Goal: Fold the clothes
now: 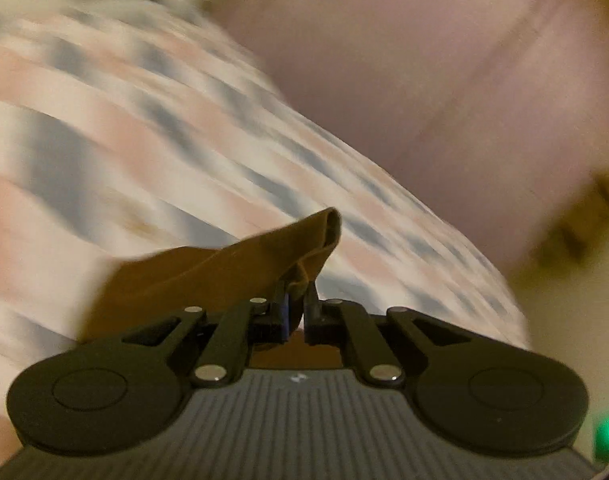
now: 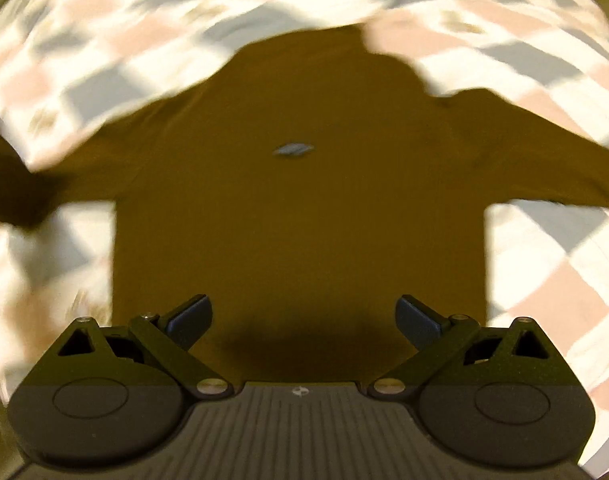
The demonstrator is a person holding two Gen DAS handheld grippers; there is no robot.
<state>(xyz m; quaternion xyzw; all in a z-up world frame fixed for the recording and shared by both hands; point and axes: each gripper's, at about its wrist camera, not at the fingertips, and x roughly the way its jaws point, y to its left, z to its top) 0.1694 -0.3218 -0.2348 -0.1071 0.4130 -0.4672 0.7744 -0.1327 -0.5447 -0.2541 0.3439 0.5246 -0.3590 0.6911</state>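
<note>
The brown long-sleeved shirt (image 2: 300, 208) is lying spread flat on the checked bedspread (image 2: 552, 264), sleeves out to left and right, a small label showing mid-chest. The right tool (image 2: 304, 320) is hanging over the near hem with its jaws wide apart, gripping nothing, likely lining up a pinch. The left tool (image 1: 298, 300) is pinching a bunched fold of the brown cloth (image 1: 224, 272) tight, lifting it clear of the bed, probably to carry a sleeve inward.
</note>
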